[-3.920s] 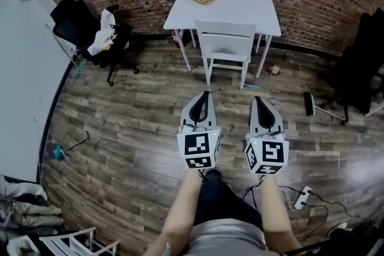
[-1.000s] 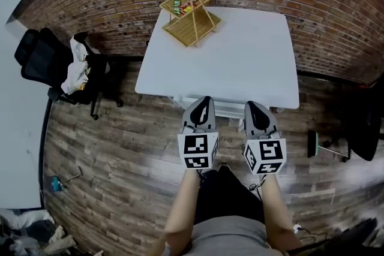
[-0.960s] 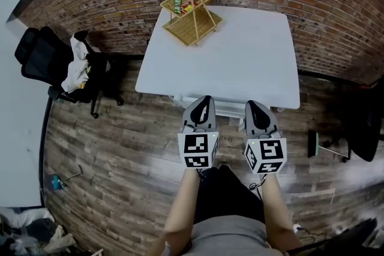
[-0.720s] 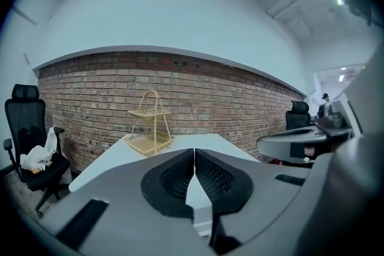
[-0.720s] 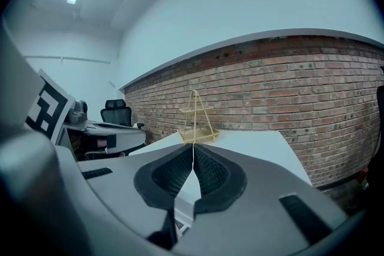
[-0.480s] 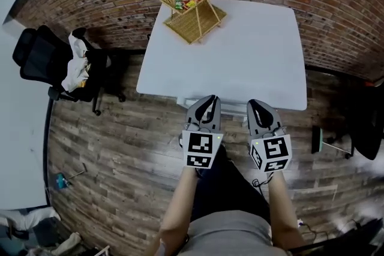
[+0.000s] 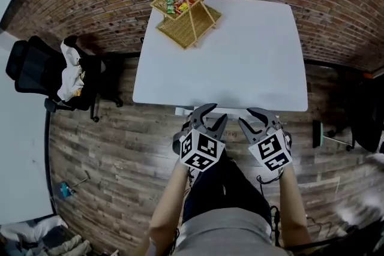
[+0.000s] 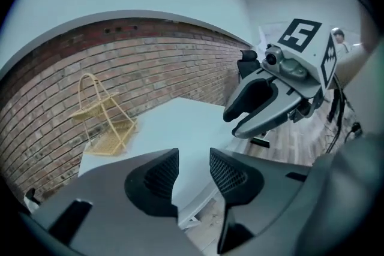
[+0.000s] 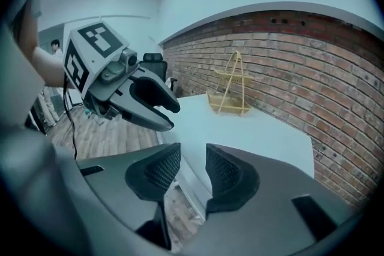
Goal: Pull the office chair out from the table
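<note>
A white table (image 7: 240, 51) stands against the brick wall, with a wicker basket (image 7: 183, 6) on its far left corner. Only a thin white strip of the chair (image 7: 182, 111) shows under the table's near edge; the rest of the chair is hidden. My left gripper (image 7: 210, 114) and right gripper (image 7: 257, 117) hover side by side just in front of that edge, tilted down. Both have just been opening, and nothing is between their jaws. In the left gripper view the pads (image 8: 162, 174) stand apart over the table (image 8: 180, 129). The right gripper view shows the same gap (image 9: 193, 171).
A black office chair (image 7: 36, 72) draped with clothes stands at the left by the wall. Another dark chair (image 7: 366, 123) and a dustpan (image 7: 318, 132) are at the right. A small blue tool (image 7: 65, 189) lies on the wood floor. The person's legs are below the grippers.
Both grippers went from shut to open, sank lower and rolled outward. The view has moved closer to the table, so the chair is now almost fully hidden beneath it.
</note>
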